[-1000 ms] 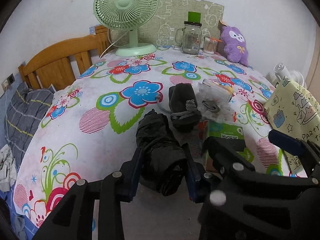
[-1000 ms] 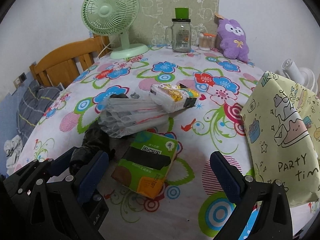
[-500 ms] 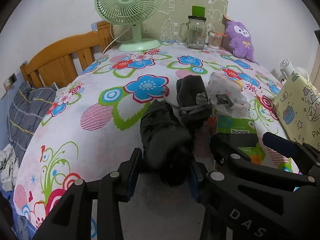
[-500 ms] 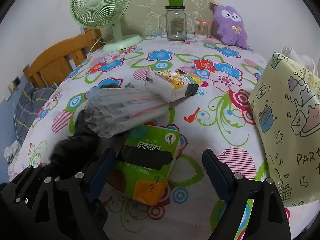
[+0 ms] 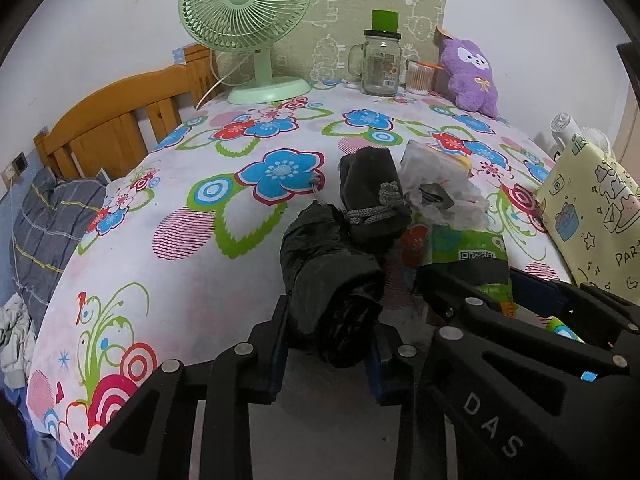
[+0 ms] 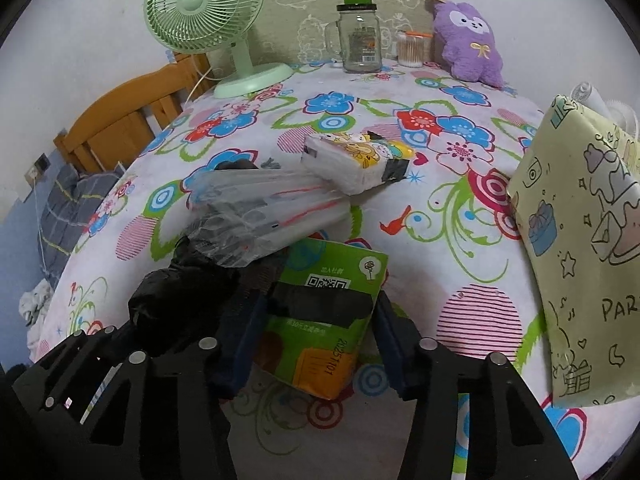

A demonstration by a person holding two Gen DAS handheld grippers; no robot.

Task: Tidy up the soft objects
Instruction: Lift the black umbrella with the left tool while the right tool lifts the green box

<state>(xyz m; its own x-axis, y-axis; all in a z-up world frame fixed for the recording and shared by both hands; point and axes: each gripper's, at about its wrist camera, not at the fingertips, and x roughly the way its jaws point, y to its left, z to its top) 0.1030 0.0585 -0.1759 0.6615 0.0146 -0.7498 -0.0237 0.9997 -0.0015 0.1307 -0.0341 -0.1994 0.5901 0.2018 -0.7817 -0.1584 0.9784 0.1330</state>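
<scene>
The right gripper (image 6: pixel 316 340) had just closed across the green tissue pack (image 6: pixel 326 312), its long axis running away from the tabletop's near edge; the left gripper (image 5: pixel 328 344) pinched the black bundle (image 5: pixel 328 280) alongside.

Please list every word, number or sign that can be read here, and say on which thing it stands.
"DAS": on the right gripper's black body, seen from the left wrist.
"PAR": on the yellow gift bag.
"20251101": on the green tissue pack; its QR code and Chinese print are too small.
Jar label: blurred.
</scene>
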